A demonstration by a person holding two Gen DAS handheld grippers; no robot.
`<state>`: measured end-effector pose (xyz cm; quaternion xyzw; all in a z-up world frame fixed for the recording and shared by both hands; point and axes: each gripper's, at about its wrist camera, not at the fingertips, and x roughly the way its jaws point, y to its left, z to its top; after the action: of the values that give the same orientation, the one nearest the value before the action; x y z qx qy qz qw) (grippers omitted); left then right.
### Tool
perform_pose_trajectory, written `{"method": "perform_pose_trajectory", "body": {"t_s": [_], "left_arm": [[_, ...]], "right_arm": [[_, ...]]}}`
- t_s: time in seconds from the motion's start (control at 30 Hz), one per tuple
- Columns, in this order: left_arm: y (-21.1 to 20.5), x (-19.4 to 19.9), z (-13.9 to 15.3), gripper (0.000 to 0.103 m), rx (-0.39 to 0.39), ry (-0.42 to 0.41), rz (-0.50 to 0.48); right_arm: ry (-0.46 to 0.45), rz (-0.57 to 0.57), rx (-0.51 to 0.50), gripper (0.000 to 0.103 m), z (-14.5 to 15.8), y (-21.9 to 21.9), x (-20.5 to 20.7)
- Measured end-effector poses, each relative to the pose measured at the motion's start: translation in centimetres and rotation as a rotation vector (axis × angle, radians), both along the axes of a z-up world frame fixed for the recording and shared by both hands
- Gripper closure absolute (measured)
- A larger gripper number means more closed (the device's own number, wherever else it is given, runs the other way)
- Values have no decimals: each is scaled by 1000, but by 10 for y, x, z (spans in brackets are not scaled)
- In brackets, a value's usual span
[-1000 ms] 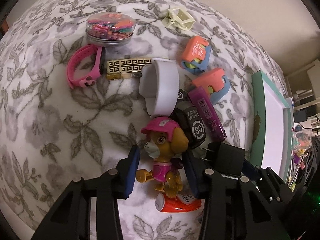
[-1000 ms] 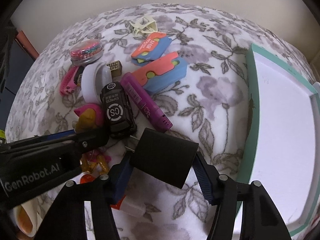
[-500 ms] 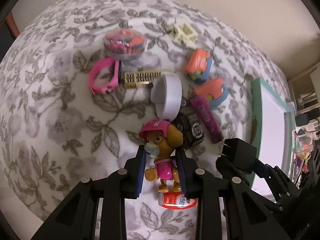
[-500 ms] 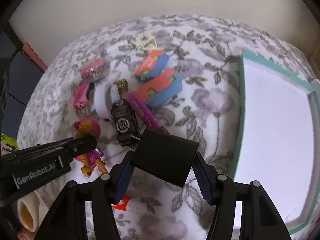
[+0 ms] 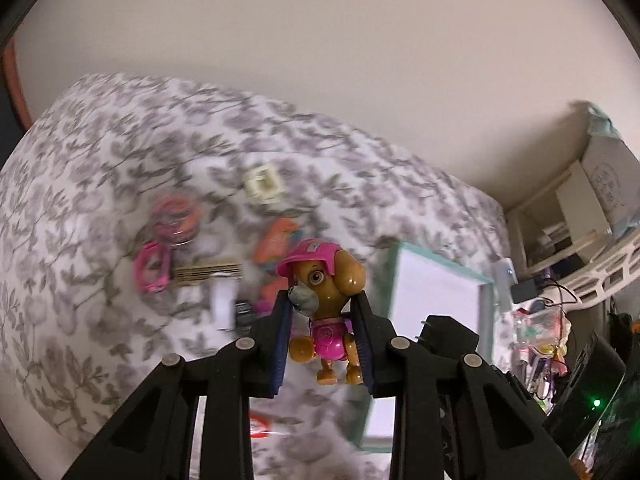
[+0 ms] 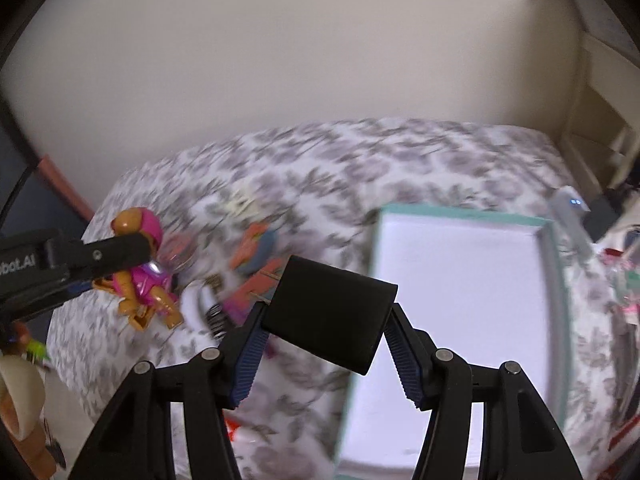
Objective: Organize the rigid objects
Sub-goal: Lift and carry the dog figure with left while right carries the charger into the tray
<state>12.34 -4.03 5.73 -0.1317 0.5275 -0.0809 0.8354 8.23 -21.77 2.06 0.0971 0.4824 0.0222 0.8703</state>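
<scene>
My left gripper (image 5: 322, 312) is shut on a toy dog (image 5: 326, 300) with a pink cap and holds it high above the floral bed cover (image 5: 80, 200). The dog also shows in the right wrist view (image 6: 140, 264), at the left. My right gripper (image 6: 326, 320) is shut on a black plug adapter (image 6: 330, 312) and holds it in the air beside the left edge of the teal-rimmed white tray (image 6: 556, 280). The adapter also shows in the left wrist view (image 5: 448, 334). The tray's inside looks bare.
Blurred small items lie on the cover left of the tray: a pink watch band (image 5: 152, 268), a round tin (image 5: 174, 220), a cream hair clip (image 5: 264, 184), orange-blue toys (image 5: 280, 240), a gold bar (image 5: 208, 272). Shelves and clutter (image 5: 560, 240) stand at the right.
Both grippers have risen well above the bed with the dog and the adapter and swung right toward the tray. The left gripper closed on the dog a second ago.
</scene>
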Motion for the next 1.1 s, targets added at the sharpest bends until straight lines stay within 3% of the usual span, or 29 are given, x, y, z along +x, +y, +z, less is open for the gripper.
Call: {"method": "perform_pose_trajectory", "body": {"t_s": [0.27,0.5,0.87,1.1], "left_arm": [[-86,14,-6,72,33,-1,-117],[-140,29,-38,72,79,39,-198],[-188,49,-86,72,138,95,-258],[-196,55,-108,72,146,127,-263]], "right_arm": [[-32,-166,-9,42,13,-78,-5],[13,-262,-4,42,-14,-133,4],[131,-280,-17,41,-79,-158,29],[175,-290,-12,41,-98,-168,30]]}}
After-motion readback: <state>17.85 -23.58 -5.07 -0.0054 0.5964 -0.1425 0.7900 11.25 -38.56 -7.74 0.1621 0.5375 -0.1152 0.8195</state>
